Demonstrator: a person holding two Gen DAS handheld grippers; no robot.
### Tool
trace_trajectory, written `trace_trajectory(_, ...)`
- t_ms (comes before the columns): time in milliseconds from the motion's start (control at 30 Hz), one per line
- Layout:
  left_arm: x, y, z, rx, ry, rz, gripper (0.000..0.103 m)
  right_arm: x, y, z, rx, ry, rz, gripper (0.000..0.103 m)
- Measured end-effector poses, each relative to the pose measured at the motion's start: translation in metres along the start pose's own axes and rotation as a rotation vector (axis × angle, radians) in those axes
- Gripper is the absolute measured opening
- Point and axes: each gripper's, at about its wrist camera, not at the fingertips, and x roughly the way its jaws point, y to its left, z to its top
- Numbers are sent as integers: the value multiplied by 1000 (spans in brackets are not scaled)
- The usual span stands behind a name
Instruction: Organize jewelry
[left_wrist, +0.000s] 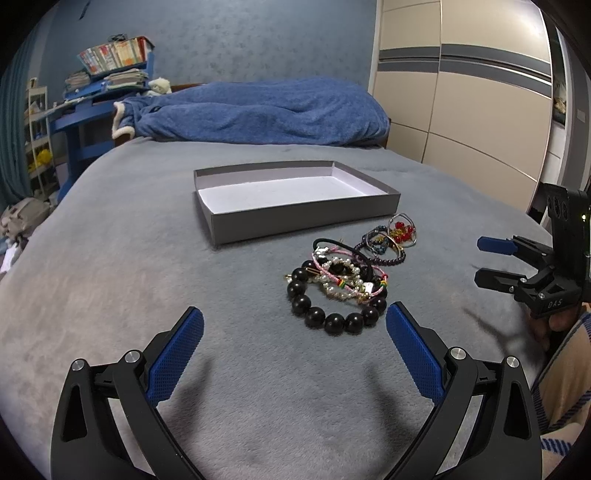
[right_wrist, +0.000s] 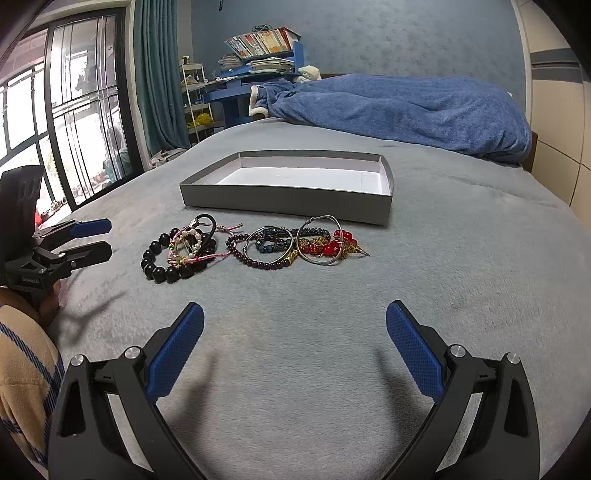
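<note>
Just ahead of the left gripper (left_wrist: 294, 323), whose blue-padded fingers (left_wrist: 186, 341) stand spread wide with nothing between them, lies a bracelet of large black beads (left_wrist: 334, 308) on the grey bedspread (left_wrist: 147, 258). Tangled on top of that bracelet are a pearl bracelet (left_wrist: 341, 275), a pink cord bracelet (left_wrist: 343, 269) and a black hair tie (left_wrist: 341, 245). Farther ahead and slightly to the right sit a dark purple bead bracelet (left_wrist: 388, 256), a silver bangle (left_wrist: 402, 229) and a cluster of red beads (left_wrist: 402, 229) with gold bits. Beyond the whole row rests a shallow grey box (left_wrist: 295, 221) with a white floor, holding nothing.

Off to the far right of the left gripper, the right gripper (left_wrist: 487, 260) hovers low over the bedspread, its fingers apart and empty, well clear of the jewelry.

From the right gripper (right_wrist: 294, 321), also wide open, the jewelry runs in a line straight ahead: black beads (right_wrist: 159, 264) at the left, then the purple bead bracelet (right_wrist: 258, 258), a thin silver bangle (right_wrist: 269, 245) around dark blue beads (right_wrist: 273, 245), and the red beads (right_wrist: 332, 243) inside a larger silver hoop (right_wrist: 321, 240) at the right. The box (right_wrist: 288, 203) lies just behind them. The left gripper (right_wrist: 101, 238) shows at the far left, near the black beads but not touching them.

A blue blanket (right_wrist: 406, 107) is heaped at the far end of the bed.
</note>
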Motion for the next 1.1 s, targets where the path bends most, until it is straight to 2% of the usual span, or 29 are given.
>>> trace_trajectory(1100,-1,1,0,0,0,-2,98,-2,-8,0,33,-5,0,98)
